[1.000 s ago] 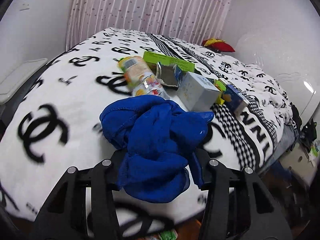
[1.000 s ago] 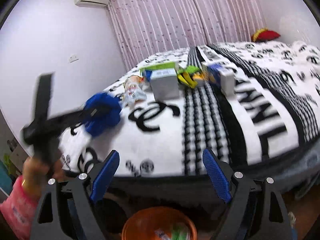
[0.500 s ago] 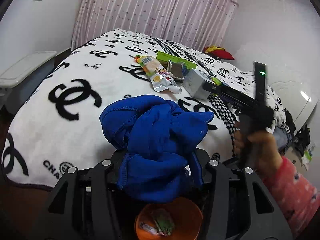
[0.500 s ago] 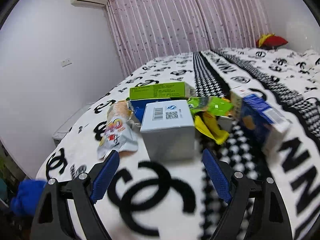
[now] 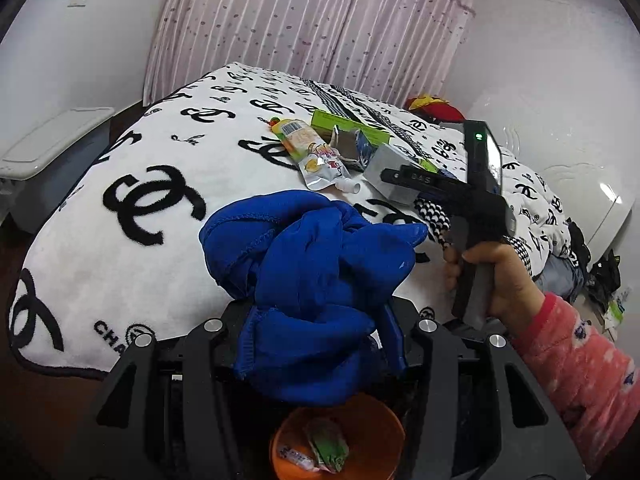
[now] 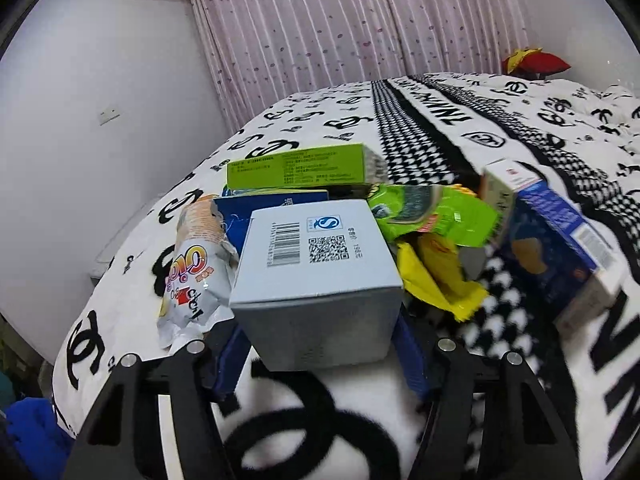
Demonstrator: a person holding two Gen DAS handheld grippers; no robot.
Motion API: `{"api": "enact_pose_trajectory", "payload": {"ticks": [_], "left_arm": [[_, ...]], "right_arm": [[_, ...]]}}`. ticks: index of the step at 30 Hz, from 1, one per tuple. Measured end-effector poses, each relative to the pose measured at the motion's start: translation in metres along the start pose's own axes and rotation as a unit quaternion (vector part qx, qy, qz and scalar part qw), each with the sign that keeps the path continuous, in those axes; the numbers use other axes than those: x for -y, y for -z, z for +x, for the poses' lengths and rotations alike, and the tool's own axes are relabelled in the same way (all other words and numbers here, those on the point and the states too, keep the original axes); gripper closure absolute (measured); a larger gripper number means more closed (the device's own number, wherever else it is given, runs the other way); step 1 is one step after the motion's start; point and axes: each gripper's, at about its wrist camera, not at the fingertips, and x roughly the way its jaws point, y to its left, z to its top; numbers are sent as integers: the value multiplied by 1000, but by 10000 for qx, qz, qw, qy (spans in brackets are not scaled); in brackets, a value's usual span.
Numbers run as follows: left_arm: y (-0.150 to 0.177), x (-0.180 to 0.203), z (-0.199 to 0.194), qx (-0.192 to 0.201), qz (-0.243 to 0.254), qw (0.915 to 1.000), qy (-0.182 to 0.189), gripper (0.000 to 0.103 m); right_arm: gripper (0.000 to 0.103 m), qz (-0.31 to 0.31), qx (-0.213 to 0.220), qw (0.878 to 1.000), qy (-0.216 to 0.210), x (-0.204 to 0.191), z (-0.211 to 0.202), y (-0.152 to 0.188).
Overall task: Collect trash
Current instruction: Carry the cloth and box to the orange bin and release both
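Note:
My left gripper (image 5: 316, 320) is shut on a bunched blue cloth (image 5: 312, 248), which hides its fingers. It hangs over an orange bin (image 5: 372, 432) that holds a few wrappers. A hand in a pink sleeve (image 5: 576, 364) holds my right gripper (image 6: 320, 344) out over the bed. Its jaws are closing, with the blue pads (image 6: 228, 356) against both sides of a grey box (image 6: 316, 256) with a barcode on top. The left wrist view shows that box (image 5: 380, 164) at the right gripper's tips. Around it lie a drink pouch (image 6: 192, 276), a green box (image 6: 296, 168) and green and yellow wrappers (image 6: 432, 212).
A blue-and-white carton (image 6: 560, 252) lies to the right of the pile. The bed's black-and-white blanket (image 5: 132, 216) fills most of both views. A red and yellow pillow (image 6: 536, 62) sits at the far end. A white storage bin (image 5: 52, 140) stands left of the bed.
The right gripper moved forward over the bed to the grey box and its jaws narrowed around it. The left gripper drew back from the bed with the cloth, bringing the orange bin into view.

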Motion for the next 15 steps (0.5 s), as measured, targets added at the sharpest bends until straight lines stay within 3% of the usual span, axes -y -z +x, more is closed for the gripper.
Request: {"api": "enact_pose_trajectory", "payload": {"ticks": [9,15], "left_arm": [[5,12,-3,-119,242,9996,118,55],[19,30,-12,-286,624,9973,256,54]], "right_arm": [[41,-62,56,9989,-457,2,-78,27],[41,-413,62,9971,-637,-3,-143,66]]}}
